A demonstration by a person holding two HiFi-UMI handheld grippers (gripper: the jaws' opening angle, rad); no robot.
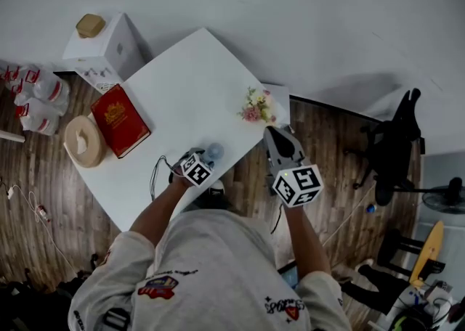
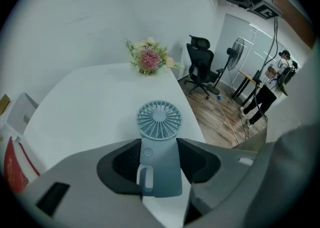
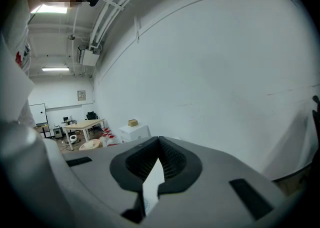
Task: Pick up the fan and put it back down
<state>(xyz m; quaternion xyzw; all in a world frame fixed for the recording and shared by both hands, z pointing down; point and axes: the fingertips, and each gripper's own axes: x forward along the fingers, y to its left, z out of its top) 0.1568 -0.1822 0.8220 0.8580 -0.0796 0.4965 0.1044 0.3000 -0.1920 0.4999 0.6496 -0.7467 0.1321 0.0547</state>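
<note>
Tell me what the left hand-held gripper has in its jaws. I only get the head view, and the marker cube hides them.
Observer: The left hand-held gripper is closed on the pale blue fan. Its pads press both sides of the handle, and the round grille sticks out past the jaw tips.
Operator: Check the right one too.
Observer: The right hand-held gripper has its jaws together with nothing between them, and it points toward the white wall.
</note>
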